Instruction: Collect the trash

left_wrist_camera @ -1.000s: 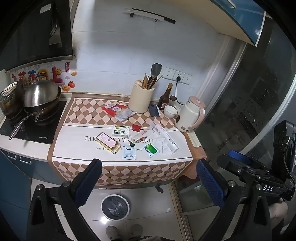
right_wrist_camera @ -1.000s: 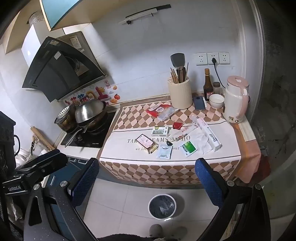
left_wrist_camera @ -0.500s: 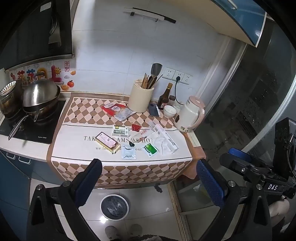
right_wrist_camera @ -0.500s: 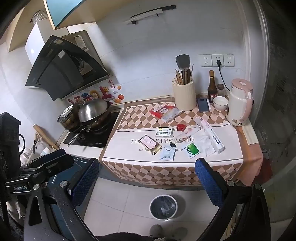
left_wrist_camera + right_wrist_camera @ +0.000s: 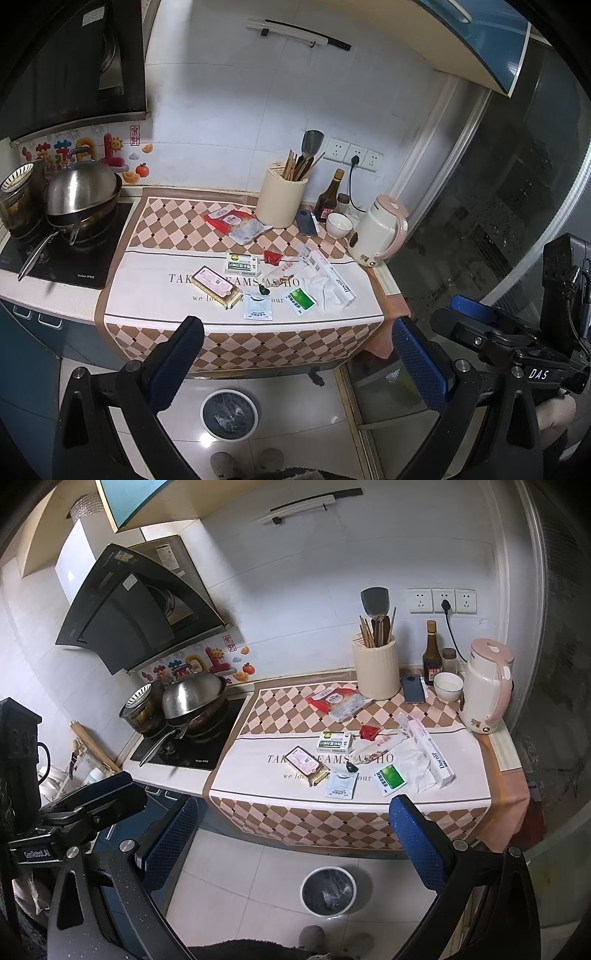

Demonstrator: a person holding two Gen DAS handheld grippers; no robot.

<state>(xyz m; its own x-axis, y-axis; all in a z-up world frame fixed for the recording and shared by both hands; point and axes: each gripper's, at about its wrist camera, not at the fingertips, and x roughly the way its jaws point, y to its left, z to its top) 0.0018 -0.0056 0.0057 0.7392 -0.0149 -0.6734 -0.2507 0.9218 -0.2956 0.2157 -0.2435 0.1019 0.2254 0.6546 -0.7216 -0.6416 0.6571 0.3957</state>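
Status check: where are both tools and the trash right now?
Left tool open, empty. Right tool open, empty. Wrappers untouched on the tablecloth; bin on floor below. Nothing blocking.

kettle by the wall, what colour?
Cream body with pink lid and handle; clearest in the right wrist view.
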